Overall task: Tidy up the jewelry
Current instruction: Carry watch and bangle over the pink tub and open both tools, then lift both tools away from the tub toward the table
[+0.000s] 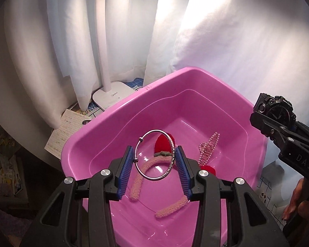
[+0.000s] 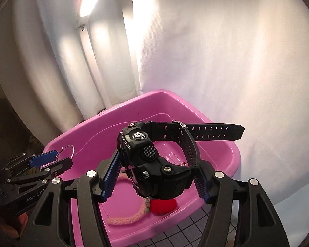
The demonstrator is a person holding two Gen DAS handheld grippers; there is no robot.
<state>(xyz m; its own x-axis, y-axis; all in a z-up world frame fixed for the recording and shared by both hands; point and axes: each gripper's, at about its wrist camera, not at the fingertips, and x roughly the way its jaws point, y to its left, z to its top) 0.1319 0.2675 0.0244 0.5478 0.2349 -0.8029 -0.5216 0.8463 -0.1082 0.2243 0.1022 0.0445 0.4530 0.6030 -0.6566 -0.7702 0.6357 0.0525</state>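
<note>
A pink plastic tub (image 1: pixel 105 123) holds a fuzzy pink headband with red ears (image 1: pixel 138 183) and a pink beaded hair clip (image 1: pixel 208 150). My left gripper (image 1: pixel 154 160) is shut on a silver bangle (image 1: pixel 169 170), held upright above the tub. It also shows in the right wrist view (image 2: pixel 57 160) with the bangle (image 2: pixel 69 150). My right gripper (image 2: pixel 154 177) is shut on a black digital watch (image 2: pixel 154 160), held above the tub (image 2: pixel 216 127). The watch also shows in the left wrist view (image 1: pixel 276 109) at the tub's right rim.
A white desk lamp (image 1: pixel 111 98) stands behind the tub, by white curtains (image 1: pixel 72 41). Papers (image 1: pixel 63 131) lie to the tub's left. A checked mat (image 2: pixel 185 234) lies under the tub.
</note>
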